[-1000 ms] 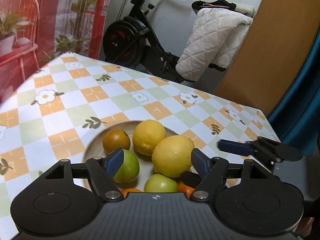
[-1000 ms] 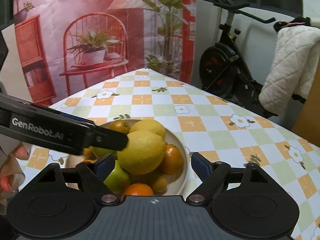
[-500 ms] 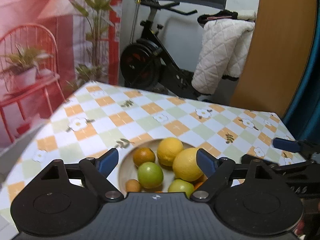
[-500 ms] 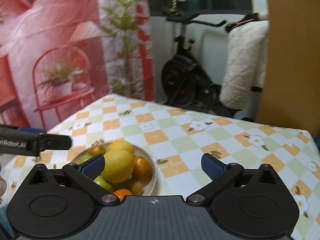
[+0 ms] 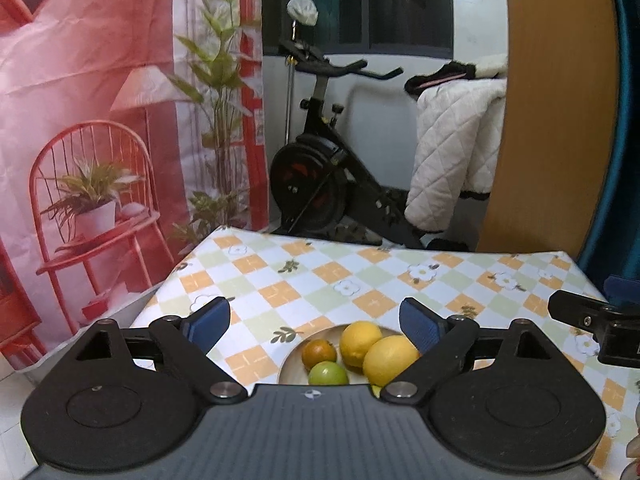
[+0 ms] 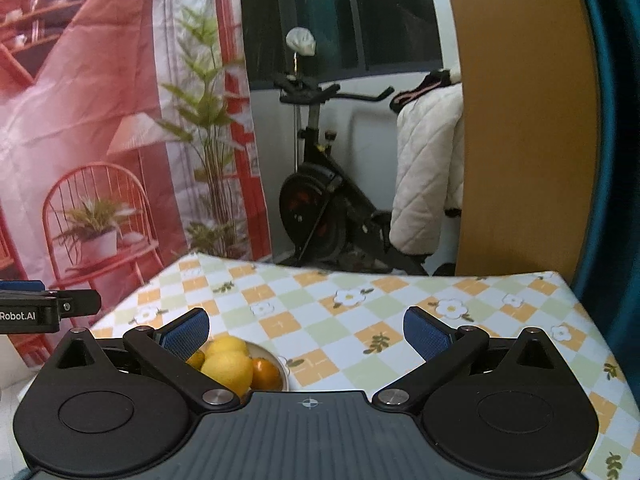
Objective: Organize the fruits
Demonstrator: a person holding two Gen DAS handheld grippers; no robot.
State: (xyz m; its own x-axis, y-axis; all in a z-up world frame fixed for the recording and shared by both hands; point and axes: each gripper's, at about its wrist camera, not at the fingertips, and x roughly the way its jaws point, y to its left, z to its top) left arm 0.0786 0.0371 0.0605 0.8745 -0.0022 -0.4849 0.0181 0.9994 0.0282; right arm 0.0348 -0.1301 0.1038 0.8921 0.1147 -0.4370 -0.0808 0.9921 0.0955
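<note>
A pale plate (image 5: 289, 364) on the checkered tablecloth holds a pile of fruit: two lemons (image 5: 389, 359), an orange (image 5: 318, 353) and a green fruit (image 5: 327, 374). My left gripper (image 5: 316, 322) hangs above and behind the plate, its jaws still opening, nothing between them. The right wrist view shows the same plate (image 6: 282, 364) low at left, with a lemon (image 6: 227, 371) and an orange (image 6: 265, 374). My right gripper (image 6: 307, 333) stands wide open and empty to the right of the plate. Each gripper shows at the edge of the other's view.
The table (image 5: 360, 280) carries a tablecloth with orange and green squares and flowers. Beyond its far edge stand an exercise bike (image 5: 320, 184) with a white quilt (image 5: 452, 160), a wooden panel (image 5: 552, 120) and a red printed backdrop (image 5: 100, 120).
Both grippers have risen and drawn back from the plate, so the fruit looks smaller and lower. Their jaws have spread wider. The fruit stays on the plate.
</note>
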